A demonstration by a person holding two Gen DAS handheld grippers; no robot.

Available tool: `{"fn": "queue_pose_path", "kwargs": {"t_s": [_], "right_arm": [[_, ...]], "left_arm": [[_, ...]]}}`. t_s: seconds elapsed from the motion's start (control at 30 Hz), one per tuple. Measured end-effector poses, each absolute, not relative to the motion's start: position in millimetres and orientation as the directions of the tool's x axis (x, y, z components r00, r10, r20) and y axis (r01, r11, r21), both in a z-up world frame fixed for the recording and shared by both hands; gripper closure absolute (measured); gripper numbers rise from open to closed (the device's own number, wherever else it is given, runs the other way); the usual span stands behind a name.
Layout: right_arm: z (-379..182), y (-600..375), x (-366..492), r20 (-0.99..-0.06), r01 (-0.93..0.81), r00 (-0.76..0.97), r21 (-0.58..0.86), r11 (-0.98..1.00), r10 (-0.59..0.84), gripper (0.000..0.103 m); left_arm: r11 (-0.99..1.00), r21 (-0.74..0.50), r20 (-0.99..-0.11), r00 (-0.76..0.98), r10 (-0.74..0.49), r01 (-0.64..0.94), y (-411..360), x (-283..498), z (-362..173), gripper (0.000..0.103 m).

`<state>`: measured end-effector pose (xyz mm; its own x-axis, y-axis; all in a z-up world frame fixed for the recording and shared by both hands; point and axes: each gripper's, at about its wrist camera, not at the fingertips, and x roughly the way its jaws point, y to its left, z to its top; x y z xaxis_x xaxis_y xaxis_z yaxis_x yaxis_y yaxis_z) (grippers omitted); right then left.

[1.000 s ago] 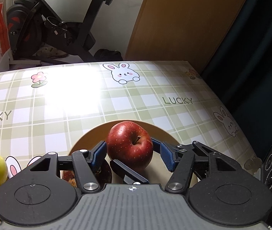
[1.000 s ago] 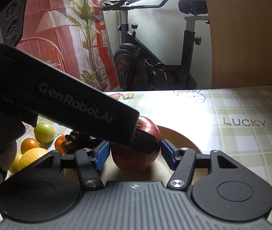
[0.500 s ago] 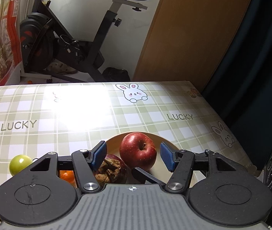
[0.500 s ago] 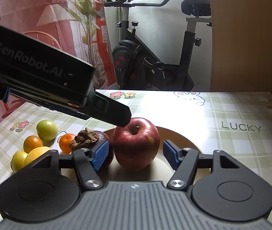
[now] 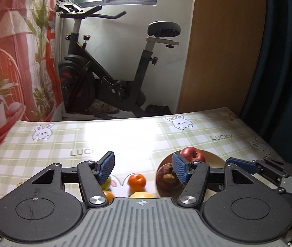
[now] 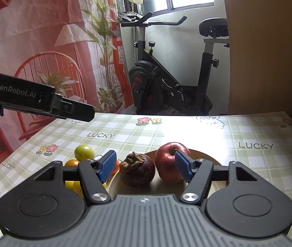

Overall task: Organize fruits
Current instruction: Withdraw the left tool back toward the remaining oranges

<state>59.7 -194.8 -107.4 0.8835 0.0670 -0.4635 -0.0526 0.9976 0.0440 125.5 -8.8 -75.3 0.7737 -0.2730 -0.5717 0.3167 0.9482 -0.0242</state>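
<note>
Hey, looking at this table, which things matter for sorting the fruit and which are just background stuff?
For the job:
- red apple on the plate
- mangosteen beside it on the plate
- green fruit, small oranges and yellow fruit on the tablecloth
- left gripper, right gripper, both open and empty

Just around:
- exercise bike
- printed curtain

The right gripper's point(image 6: 143, 164) frame is covering the near rim of the plate point(image 6: 205, 156) and most of the yellow fruit point(image 6: 72, 185). The left gripper's point(image 5: 142, 165) finger is hiding half the red apple point(image 5: 193, 154); its body is cutting off a yellow fruit point(image 5: 141, 195).
</note>
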Motion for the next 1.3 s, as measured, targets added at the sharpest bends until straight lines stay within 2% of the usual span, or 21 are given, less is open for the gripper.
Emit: {"fn": "queue_pose_path", "kwargs": {"t_s": [0.2, 0.3, 0.5, 0.7, 0.93, 1.3], "right_arm": [[-101, -171, 39, -0.434, -0.073, 0.897, 0.051, 0.996, 0.088, 0.037], [-101, -160, 32, -0.426, -0.092, 0.898, 0.052, 0.994, 0.105, 0.037], [-109, -137, 17, -0.425, -0.149, 0.894, 0.024, 0.989, 0.145, 0.039], [-136, -132, 12, -0.493, -0.147, 0.859, 0.030, 0.989, 0.142, 0.039], [-161, -140, 17, -0.576, -0.111, 0.804, 0.099, 0.989, 0.148, 0.041], [-173, -147, 25, -0.626, -0.071, 0.763, 0.165, 0.984, 0.160, 0.043]], "left_arm": [[0.968, -0.041, -0.566, 0.792, -0.228, 0.249, 24, 99, -74, 0.039], [0.977, -0.037, -0.534, 0.822, -0.198, 0.210, 35, 87, -75, 0.039], [0.989, 0.024, -0.486, 0.866, -0.115, 0.144, 44, 64, -87, 0.039], [0.992, -0.075, -0.535, 0.835, -0.129, 0.105, 57, 63, -103, 0.039], [0.993, -0.065, -0.543, 0.832, -0.118, 0.098, 57, 59, -113, 0.039], [0.987, -0.073, -0.554, 0.817, -0.157, 0.141, 55, 59, -122, 0.039]]}}
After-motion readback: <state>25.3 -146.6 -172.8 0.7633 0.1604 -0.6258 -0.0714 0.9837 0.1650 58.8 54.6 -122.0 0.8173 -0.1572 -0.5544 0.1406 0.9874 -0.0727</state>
